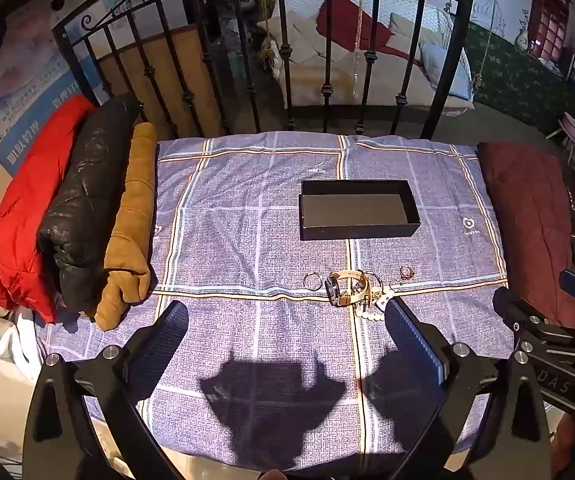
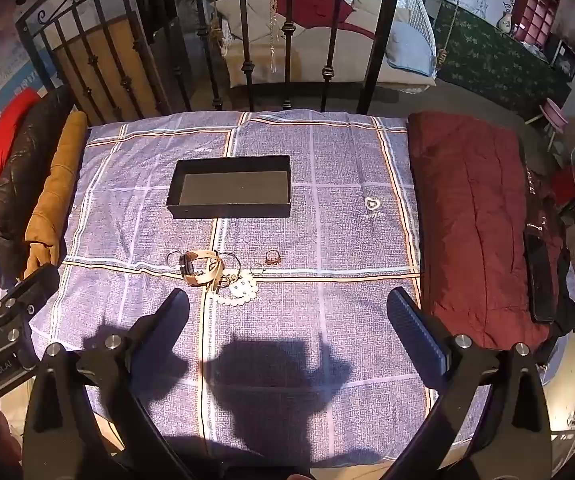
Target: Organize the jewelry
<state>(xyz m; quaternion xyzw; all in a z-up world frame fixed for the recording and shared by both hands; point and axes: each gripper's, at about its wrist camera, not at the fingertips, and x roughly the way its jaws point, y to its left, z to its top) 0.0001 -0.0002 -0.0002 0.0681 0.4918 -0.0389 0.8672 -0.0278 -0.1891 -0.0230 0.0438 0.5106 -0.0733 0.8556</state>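
An open, empty black box [image 1: 357,210] [image 2: 231,192] sits on the blue checked cloth [image 1: 247,240] [image 2: 327,240]. In front of it lies a jewelry pile: a watch with a beige strap [image 1: 347,286] [image 2: 201,266], a thin hoop ring [image 1: 312,281] [image 2: 173,257], a white bead bracelet [image 2: 239,292] [image 1: 367,314] and a small ring with a stone [image 1: 406,271] [image 2: 272,257]. My left gripper [image 1: 287,320] is open above the cloth, left of the pile. My right gripper [image 2: 287,312] is open, right of the pile. Both are empty.
Folded red [image 1: 27,208], black [image 1: 83,200] and tan [image 1: 131,224] garments lie along the cloth's left edge. A dark red quilt [image 2: 475,220] with a black phone [image 2: 541,276] lies at the right. A black iron railing [image 1: 287,60] stands behind.
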